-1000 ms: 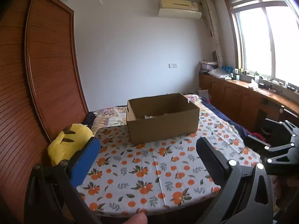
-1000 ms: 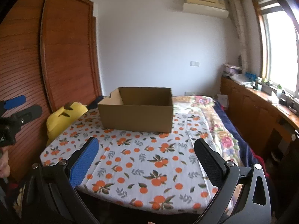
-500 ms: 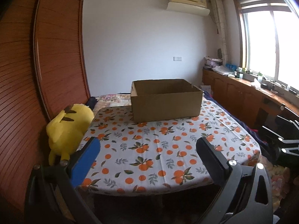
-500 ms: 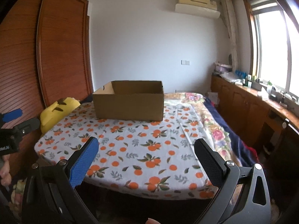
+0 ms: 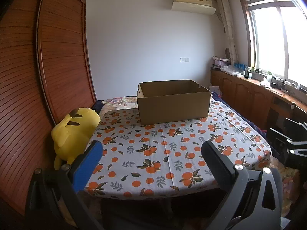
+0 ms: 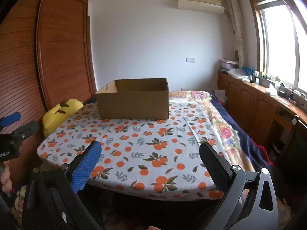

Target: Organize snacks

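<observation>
One cardboard box (image 5: 173, 103) stands open-topped on the far part of the orange-print tablecloth (image 5: 165, 153), its long side lying across both views and its opening facing up; from this low angle its inside is hidden, so what it holds cannot be told, and no snack shows on the cloth. One yellow plush toy (image 5: 73, 134) sits at the cloth's left edge against the slatted wooden wardrobe (image 5: 38, 76), its lower part cut off behind the left gripper (image 5: 151, 163). Two grippers are in play, each with one blue-padded finger and one black one: the left gripper's jaws stand wide apart with nothing between them, held near the table's front edge, and the right gripper (image 6: 150, 163) is likewise spread wide and empty. In the right wrist view the left gripper appears again at the left margin, mostly cut off. One air conditioner (image 5: 192, 2) hangs high on the white wall. Small items on the window counter (image 5: 268, 90) are too small to make out.
</observation>
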Tool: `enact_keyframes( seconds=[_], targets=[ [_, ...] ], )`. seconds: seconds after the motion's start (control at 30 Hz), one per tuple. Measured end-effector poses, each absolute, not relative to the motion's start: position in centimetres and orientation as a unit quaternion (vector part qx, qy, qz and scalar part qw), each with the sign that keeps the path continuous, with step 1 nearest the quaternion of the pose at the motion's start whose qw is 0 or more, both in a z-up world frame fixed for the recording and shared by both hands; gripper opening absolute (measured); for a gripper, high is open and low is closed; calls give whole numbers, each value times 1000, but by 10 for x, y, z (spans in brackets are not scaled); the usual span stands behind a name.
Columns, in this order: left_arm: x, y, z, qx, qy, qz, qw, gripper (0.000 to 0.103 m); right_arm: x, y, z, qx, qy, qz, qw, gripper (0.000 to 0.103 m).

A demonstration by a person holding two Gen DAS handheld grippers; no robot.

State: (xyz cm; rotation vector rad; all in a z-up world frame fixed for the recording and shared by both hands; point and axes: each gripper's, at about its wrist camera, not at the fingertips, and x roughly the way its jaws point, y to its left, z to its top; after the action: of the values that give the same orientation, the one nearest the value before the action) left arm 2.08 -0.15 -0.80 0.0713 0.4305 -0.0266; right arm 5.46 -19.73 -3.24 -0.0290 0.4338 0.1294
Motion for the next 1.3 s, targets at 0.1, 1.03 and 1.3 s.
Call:
enact_keyframes(
  seconds=[0.1,1.03,1.3],
  targets=[
    [20,-2,-8,35,214,-13,976,103,55,-198,-32,-14,215,64,974,103],
    [17,-5,-6,38,210,-11,977,103,57,-202,-31,-9,220,59,974,103],
    [17,-4,-5,39,209,-12,977,103,57,-202,-32,-9,220,59,974,103]
  ],
)
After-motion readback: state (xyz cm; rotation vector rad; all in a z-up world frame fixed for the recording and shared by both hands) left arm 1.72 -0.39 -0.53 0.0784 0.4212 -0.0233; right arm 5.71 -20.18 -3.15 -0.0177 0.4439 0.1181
